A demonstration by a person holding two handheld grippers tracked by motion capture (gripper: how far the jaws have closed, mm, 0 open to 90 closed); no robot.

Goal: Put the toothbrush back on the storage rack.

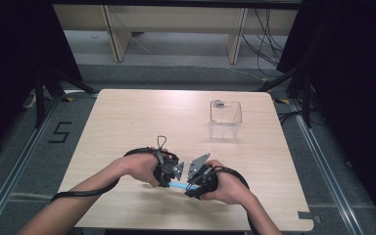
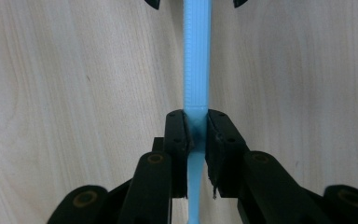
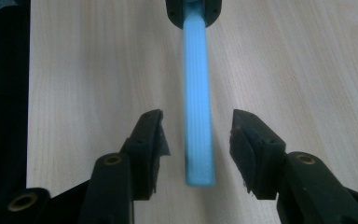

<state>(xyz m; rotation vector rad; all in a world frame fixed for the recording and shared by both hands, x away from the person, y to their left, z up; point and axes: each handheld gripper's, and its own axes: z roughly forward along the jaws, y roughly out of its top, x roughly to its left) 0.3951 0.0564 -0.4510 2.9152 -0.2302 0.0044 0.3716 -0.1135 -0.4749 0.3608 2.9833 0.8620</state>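
The person's forearms are reaching in from the near edge of the tabletop [image 1: 127,112], and the two hands are meeting close to that edge, about midway along it. The left gripper [image 2: 196,135] is pinching a light blue ribbed strip [image 2: 196,70] between its jaws, which are closed tight on the strip's narrow part. The strip is running straight across to the right gripper [image 3: 197,135], whose jaws are standing well apart on either side of the strip's blunt end without touching it. In the high view the strip [image 1: 178,186] is bridging the small gap between the two grippers. A clear plastic box [image 1: 225,119] is standing upright toward the far right corner, well apart from the hands.
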